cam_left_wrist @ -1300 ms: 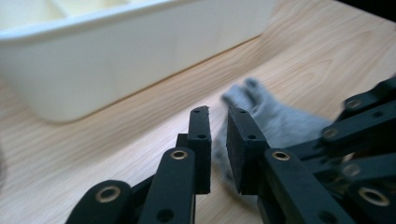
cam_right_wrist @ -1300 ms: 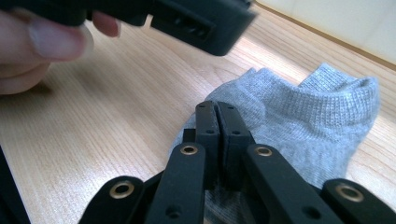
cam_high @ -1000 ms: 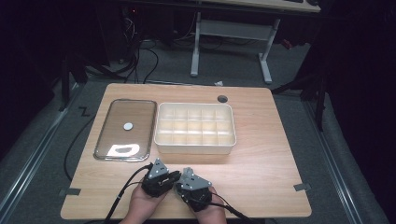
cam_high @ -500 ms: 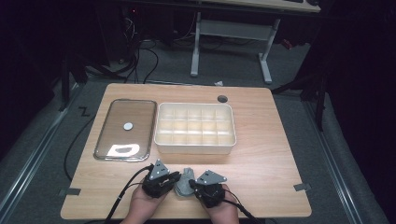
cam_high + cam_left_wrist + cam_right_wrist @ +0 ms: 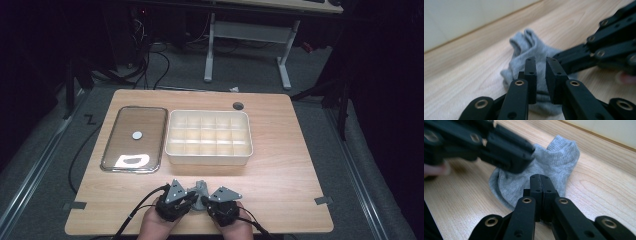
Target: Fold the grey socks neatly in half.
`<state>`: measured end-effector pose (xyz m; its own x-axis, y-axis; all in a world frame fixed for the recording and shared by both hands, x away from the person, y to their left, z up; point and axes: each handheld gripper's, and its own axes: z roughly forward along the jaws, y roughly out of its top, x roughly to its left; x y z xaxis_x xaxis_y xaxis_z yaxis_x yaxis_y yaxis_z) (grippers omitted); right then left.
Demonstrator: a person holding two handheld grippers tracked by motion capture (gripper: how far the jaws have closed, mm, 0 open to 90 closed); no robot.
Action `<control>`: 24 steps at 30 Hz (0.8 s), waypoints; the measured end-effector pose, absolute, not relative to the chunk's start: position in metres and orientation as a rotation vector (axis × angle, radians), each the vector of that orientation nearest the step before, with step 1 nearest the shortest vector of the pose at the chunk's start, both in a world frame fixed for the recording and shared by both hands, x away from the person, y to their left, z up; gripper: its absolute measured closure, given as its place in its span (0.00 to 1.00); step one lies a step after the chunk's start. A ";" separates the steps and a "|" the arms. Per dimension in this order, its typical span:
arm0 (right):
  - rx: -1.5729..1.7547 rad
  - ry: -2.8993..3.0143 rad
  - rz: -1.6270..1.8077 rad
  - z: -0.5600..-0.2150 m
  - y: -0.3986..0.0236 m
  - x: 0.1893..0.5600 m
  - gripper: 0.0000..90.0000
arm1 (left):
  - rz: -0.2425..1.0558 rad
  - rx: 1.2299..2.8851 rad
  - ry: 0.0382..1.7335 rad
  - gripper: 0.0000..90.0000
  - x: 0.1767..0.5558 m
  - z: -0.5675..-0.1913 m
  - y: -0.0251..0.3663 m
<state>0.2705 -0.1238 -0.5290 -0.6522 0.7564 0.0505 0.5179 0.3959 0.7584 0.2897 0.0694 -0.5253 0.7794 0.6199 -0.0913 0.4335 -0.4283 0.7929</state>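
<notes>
A small grey knitted sock (image 5: 200, 189) lies crumpled at the near tabletop (image 5: 290, 170) edge, cuff pointing far, with the left gripper (image 5: 541, 65) just opening over it, the right gripper (image 5: 540, 180) clenched on its near edge, and the white compartmented plastic tray (image 5: 208, 156) beyond.

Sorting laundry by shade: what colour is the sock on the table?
Plain light grey; the sock shows best in the right gripper view.

A soft, ribbed grey knit sock (image 5: 554, 162) is seen on the pale, smooth wood-grain table (image 5: 290, 175). Matt black plastic with brass-coloured rivets is shown by the tongs. A glossy lid (image 5: 135, 137) reflects light beside a matt cream plastic tray (image 5: 208, 158).
</notes>
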 end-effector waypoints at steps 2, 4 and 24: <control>1.111 2.357 1.119 -0.529 -0.124 0.271 1.00 | 0.285 2.102 0.784 0.89 0.287 -0.527 0.072; 1.110 2.357 1.117 -0.529 -0.124 0.271 1.00 | 0.293 2.105 0.779 0.89 0.285 -0.528 0.072; 1.325 2.333 1.120 -0.527 -0.138 0.292 0.75 | 0.266 2.088 0.766 0.92 0.307 -0.532 0.073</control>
<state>0.2920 -0.1375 -0.5267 -0.5632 0.8107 0.1600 0.6319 0.2978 0.7155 0.3065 0.0734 -0.5316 0.7879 0.6094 -0.0888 0.4230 -0.4308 0.7972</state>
